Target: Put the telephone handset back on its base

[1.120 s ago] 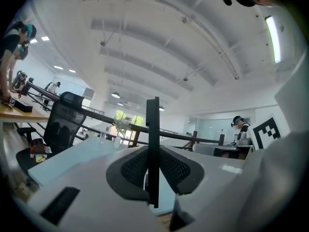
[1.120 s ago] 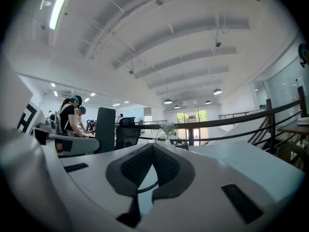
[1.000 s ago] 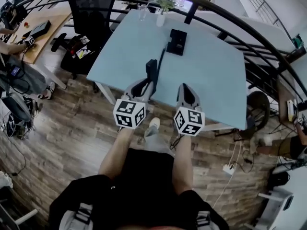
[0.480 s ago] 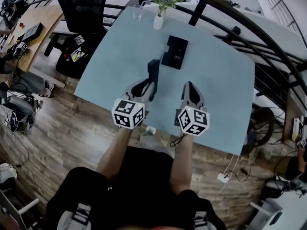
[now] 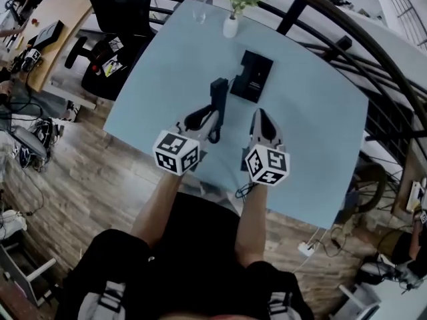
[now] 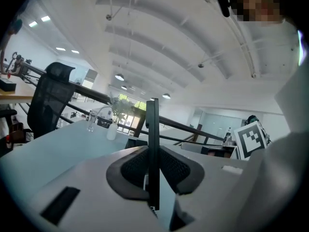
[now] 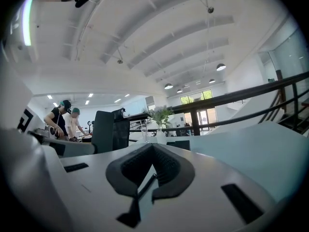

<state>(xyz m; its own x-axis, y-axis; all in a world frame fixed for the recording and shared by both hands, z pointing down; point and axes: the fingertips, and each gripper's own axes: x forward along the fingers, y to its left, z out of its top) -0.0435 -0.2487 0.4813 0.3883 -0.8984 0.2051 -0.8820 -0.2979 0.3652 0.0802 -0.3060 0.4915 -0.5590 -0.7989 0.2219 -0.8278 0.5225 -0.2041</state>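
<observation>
We see the left hand-held gripper (image 5: 208,117) clamped on the telephone handset (image 5: 218,95). In the left gripper view the two pads of the left hand-held gripper (image 6: 152,151) press the handset (image 6: 152,129) from either side. The handset is seen edge-on there, a thin black bar. Its long axis runs up out of the jaws, roughly upright in that view. The grip is on the lower part, and the free end points up and away from the person. In the head view the same axis runs from the table's near edge toward its far edge, with the free end aimed at the base (image 5: 253,75).

The handset is held over the middle of the light blue table (image 5: 167,79), just left of the base's near left corner and not on it. A thin dark cord (image 5: 213,135) curls at the handset's near end.

The right hand-held gripper (image 5: 261,117) hangs over the table beside the left one, nearer the near edge than the base. In the right gripper view its jaws (image 7: 152,149) meet at the tips, closed with nothing gripped. A thin dark line shows in the gap behind the tips, and we can't tell what it is.

A white vase (image 5: 230,27) and a glass (image 5: 199,11) stand at the table's far edge. A marker cube (image 5: 176,153) sits at the rear of the left hand-held gripper.
</observation>
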